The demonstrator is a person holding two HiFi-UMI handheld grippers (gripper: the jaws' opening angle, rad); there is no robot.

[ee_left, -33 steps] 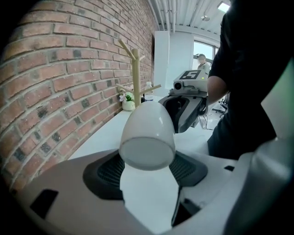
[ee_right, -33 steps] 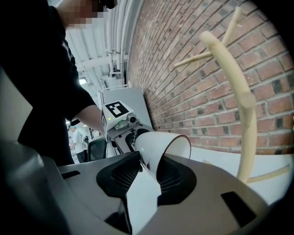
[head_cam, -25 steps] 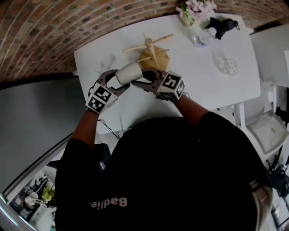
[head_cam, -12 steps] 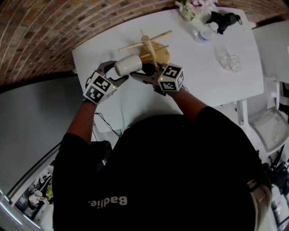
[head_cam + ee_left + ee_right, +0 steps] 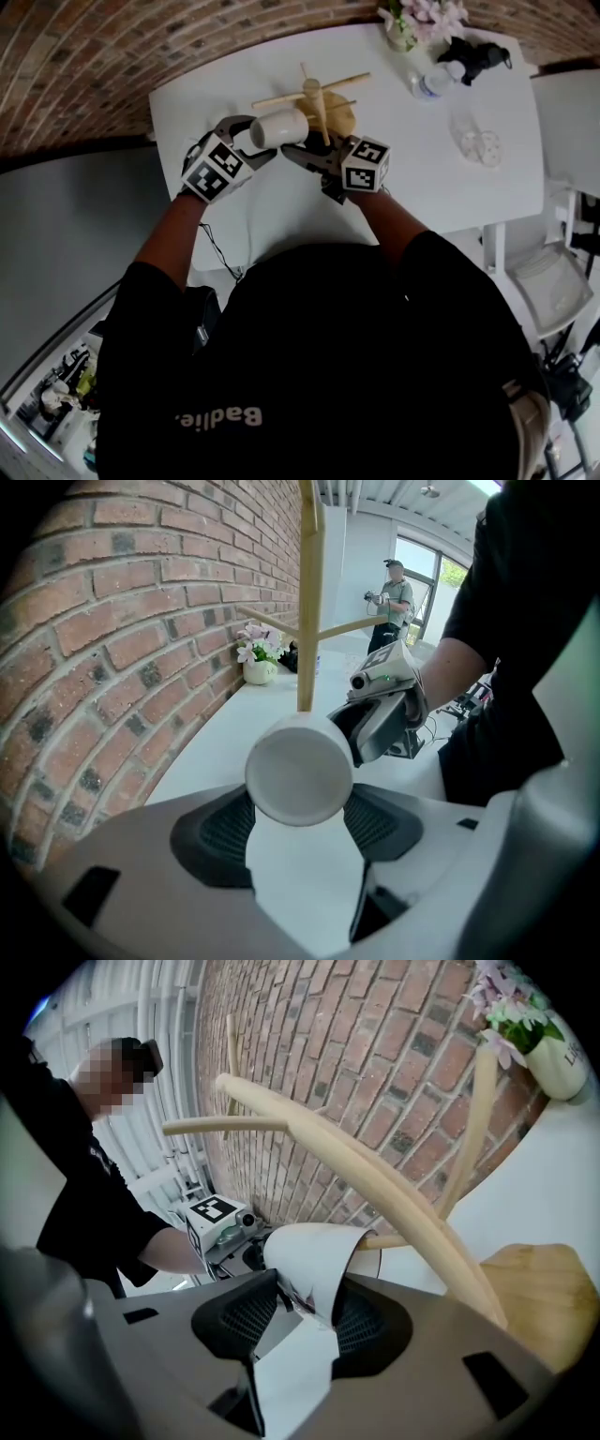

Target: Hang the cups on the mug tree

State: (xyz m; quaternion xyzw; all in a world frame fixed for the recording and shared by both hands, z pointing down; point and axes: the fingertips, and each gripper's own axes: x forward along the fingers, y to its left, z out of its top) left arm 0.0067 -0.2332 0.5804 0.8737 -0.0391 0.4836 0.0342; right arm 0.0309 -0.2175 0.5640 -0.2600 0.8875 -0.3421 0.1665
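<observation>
Office-like workroom: bare brick wall [image 5: 94,56], long white table [image 5: 441,178], tall windows [image 5: 427,569].

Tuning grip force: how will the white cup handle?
The cup looks smooth, so probably slippery in the left gripper. Round wall: could roll if set down sideways. Seems rigid, likely ceramic; may chip against the mug tree.

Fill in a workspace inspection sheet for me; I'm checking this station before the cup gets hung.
Surface: white table, mostly bare.
Job's things: white cup held sideways beside the wooden mug tree; not yet hung, no cup on its pegs.
Clutter: flower pot, bottle, black item, clear item, all at the table's far right.
Grippers: left gripper shut on the cup's base end; right gripper jaws opening, cup's rim between them.
Cables: thin cable hanging below the left forearm.
Surroundings: brick wall, white chair, another person far off.
</observation>
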